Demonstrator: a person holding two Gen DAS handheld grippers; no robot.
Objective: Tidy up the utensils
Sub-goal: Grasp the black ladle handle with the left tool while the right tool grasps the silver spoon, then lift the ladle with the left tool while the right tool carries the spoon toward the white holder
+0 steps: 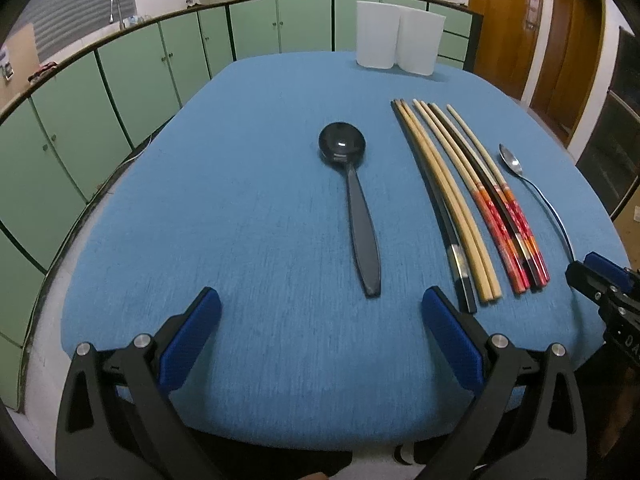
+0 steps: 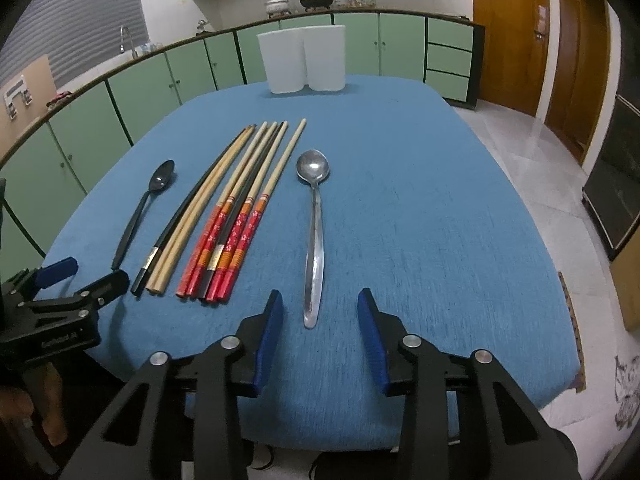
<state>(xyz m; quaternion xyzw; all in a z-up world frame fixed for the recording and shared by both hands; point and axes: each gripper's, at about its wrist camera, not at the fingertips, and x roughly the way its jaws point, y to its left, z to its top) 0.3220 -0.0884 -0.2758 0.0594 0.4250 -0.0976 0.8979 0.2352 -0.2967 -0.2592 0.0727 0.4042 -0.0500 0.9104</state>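
Both tongs are spread wide and hold nothing. Right tongs (image 2: 320,320) face the steel spoon (image 2: 314,240) at 12 o'clock on the bench (image 2: 440,220). Left tongs (image 1: 320,312) face the black spoon (image 1: 356,208). Recommended: straddle the handle end, lower squarely, then close; carry to the cups (image 2: 304,58) at 12 o'clock.

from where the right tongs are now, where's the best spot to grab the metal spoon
Probably the handle end of the metal spoon, coming from above. It lies flat on the blue cloth, handle pointing at the open right tongs, the handle's tip between the pads. The nearest chopsticks lie apart from it.
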